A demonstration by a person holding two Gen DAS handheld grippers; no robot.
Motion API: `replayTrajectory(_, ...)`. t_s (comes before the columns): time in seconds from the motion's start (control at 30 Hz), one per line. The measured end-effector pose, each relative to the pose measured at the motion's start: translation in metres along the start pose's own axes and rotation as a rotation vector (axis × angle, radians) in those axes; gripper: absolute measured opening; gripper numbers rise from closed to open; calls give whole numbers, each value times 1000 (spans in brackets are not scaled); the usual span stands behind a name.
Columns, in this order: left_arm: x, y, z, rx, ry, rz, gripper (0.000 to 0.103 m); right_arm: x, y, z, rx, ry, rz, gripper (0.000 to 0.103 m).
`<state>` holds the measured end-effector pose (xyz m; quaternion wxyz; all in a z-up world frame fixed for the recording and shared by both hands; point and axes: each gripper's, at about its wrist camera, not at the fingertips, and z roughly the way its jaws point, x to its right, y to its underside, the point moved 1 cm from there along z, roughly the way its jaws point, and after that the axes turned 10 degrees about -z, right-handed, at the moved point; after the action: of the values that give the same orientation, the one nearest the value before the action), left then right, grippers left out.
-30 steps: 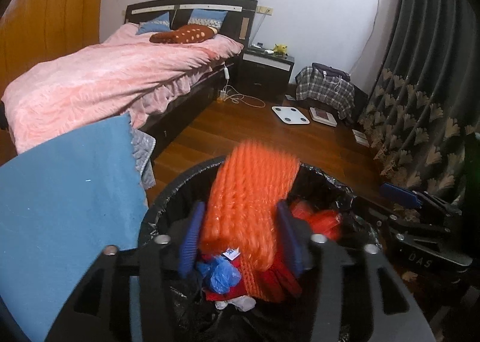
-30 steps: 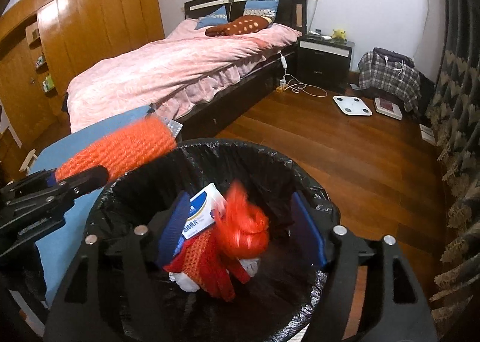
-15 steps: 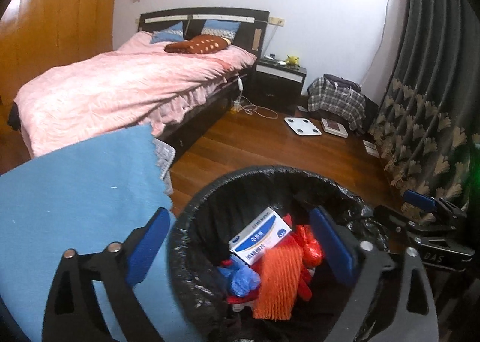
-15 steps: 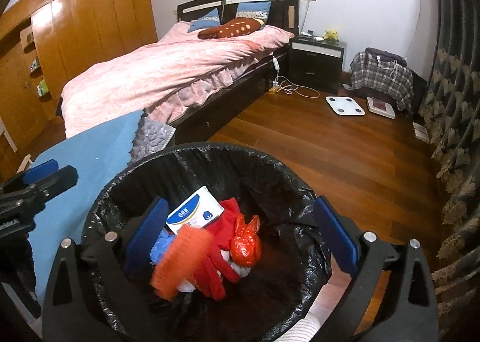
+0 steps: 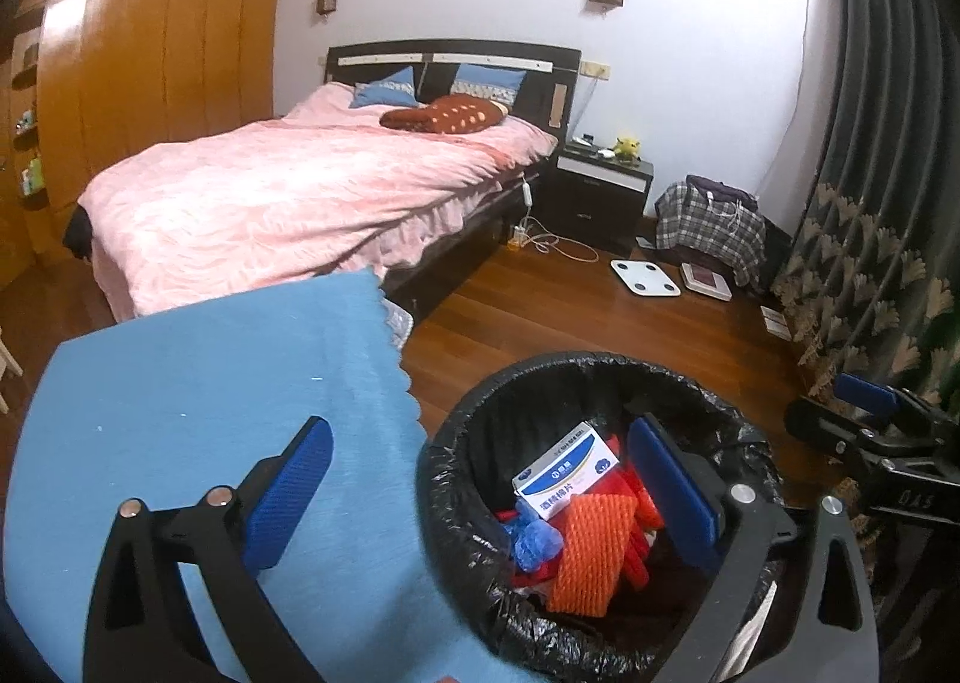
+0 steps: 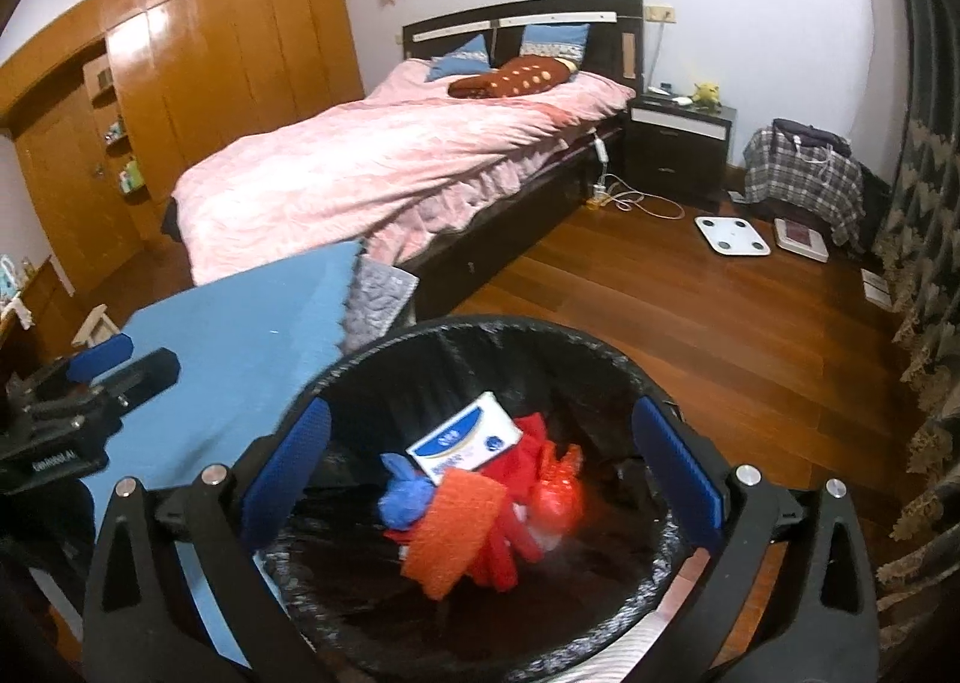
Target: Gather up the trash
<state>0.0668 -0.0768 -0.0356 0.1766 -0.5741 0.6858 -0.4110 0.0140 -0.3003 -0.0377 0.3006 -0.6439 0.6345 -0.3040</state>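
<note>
A bin lined with a black bag stands on the wood floor beside a surface covered in blue cloth. In it lie an orange foam net, a white and blue box, a crumpled blue piece and a red bag. My left gripper hangs open above the bin's left rim and the cloth, holding nothing. My right gripper is open over the bin's mouth, also holding nothing.
The blue cloth covers a surface left of the bin. Beyond it stands a bed with a pink cover. A white scale, a plaid bag and a dark nightstand sit by the far wall. Curtains hang at the right.
The orange net dropped from my left jaws into the bin, and the red bag fell from my right. Both jaws spread wide and both grippers rose; the left shifted over the cloth.
</note>
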Motion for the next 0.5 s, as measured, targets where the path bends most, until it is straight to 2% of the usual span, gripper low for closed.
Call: replayTrajectory(0.5, 0, -7, -57, 82, 12, -8, 97, -34, -25, -51, 75, -27, -52, 98)
